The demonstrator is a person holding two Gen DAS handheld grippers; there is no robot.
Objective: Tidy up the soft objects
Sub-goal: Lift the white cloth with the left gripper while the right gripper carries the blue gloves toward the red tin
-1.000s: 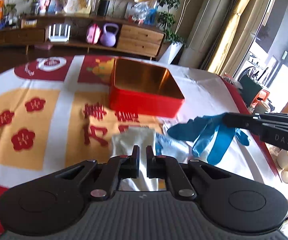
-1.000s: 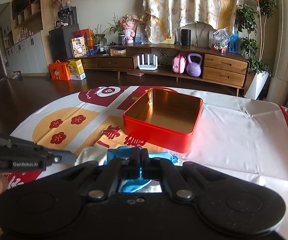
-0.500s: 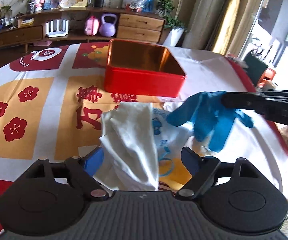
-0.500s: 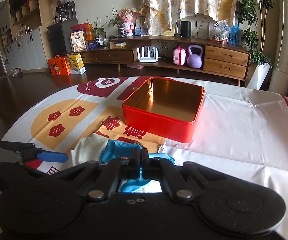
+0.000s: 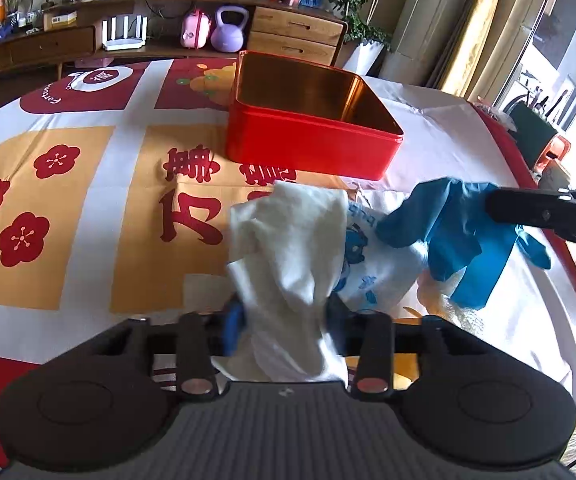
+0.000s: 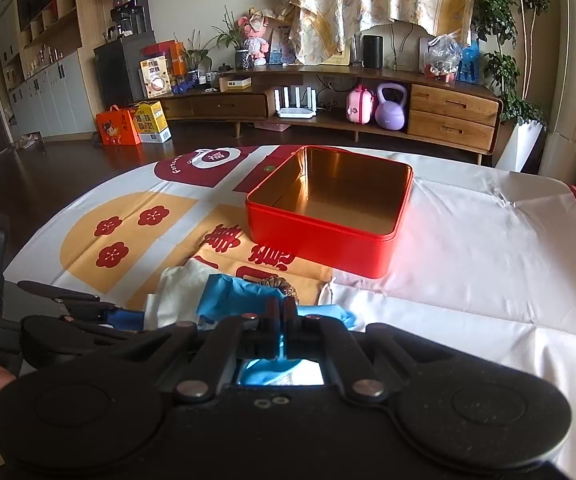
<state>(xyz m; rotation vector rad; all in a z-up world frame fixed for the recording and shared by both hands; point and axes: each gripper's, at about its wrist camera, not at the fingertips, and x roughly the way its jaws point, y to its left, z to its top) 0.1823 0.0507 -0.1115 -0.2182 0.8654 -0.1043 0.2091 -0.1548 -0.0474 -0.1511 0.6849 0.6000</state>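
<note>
Currently: left hand-held gripper (image 5: 284,320) jaws closing around white cloth (image 5: 288,240), lower centre | right hand-held gripper (image 6: 282,312) clamps blue glove (image 6: 236,292) for transfer | red tin (image 6: 328,236) open, upper centre, awaiting both.

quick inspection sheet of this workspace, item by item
surface: table under a printed tablecloth.
job's things: red tin open, nothing in it; white cloth, blue glove, white printed bag beside it.
clutter: brown scrunchie-like thing by the glove.
grippers: left gripper closing, jaws around the white cloth; right gripper shut on the blue glove.
cables: nothing seen.
surroundings: wooden sideboard, purple kettlebell, plants.
</note>
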